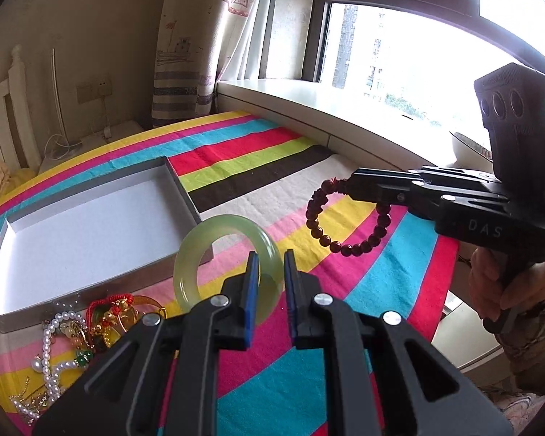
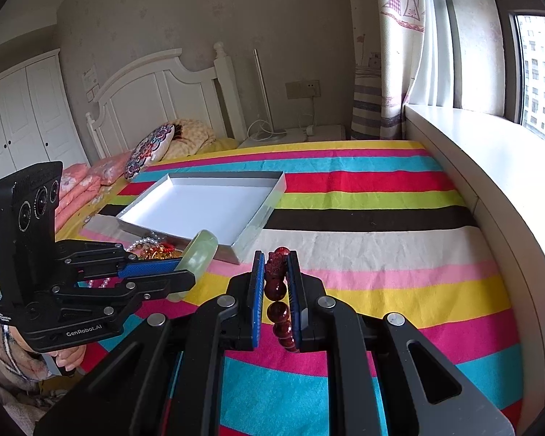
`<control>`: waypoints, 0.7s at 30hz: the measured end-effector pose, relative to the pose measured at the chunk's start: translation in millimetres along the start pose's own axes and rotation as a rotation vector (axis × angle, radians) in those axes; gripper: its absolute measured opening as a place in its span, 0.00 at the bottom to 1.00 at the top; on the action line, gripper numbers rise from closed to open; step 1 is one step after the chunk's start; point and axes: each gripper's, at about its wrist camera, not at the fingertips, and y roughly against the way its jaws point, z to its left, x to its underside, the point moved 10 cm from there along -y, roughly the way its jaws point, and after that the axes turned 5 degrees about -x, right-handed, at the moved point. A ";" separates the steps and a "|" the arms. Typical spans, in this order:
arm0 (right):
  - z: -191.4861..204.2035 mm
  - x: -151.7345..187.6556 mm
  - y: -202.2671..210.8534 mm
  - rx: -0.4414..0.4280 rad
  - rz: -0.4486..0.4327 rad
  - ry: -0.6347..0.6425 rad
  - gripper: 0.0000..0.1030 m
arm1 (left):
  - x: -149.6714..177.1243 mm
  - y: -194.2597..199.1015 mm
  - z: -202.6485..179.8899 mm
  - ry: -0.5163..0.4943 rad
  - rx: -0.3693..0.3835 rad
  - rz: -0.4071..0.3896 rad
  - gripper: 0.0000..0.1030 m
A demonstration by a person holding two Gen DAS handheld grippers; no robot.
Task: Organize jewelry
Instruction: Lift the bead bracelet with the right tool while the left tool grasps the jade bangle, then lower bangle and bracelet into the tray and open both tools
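Left wrist view shows one jade bangle point(image 1: 214, 254) clamped in the left gripper point(image 1: 269, 283), above the striped bedcover point(image 1: 345, 283). One dark red bead bracelet point(image 1: 348, 218) hangs pinched in the right gripper point(image 2: 276, 283). Carry each over the one empty box point(image 1: 91, 218), lower gently, then release. A tangled jewelry pile point(image 1: 72, 334) remains beside it.

Daylight pours through a window point(image 1: 399, 47) above a white sill point(image 2: 490, 167). A patterned curtain point(image 1: 200, 36) hangs beside beige wall point(image 2: 163, 18); white headboard point(image 2: 156, 91), white wardrobe point(image 2: 18, 116), striped bedspread point(image 2: 363, 189).
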 end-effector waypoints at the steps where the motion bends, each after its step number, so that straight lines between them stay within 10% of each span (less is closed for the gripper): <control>1: 1.3 -2.8 -0.4 0.002 -0.002 0.007 0.13 | -2.8 2.0 2.0 0.002 -0.006 -0.007 0.13; 21: 72.8 -94.3 -124.7 -0.099 0.068 0.161 0.13 | -41.7 9.4 164.0 0.084 -0.234 0.003 0.14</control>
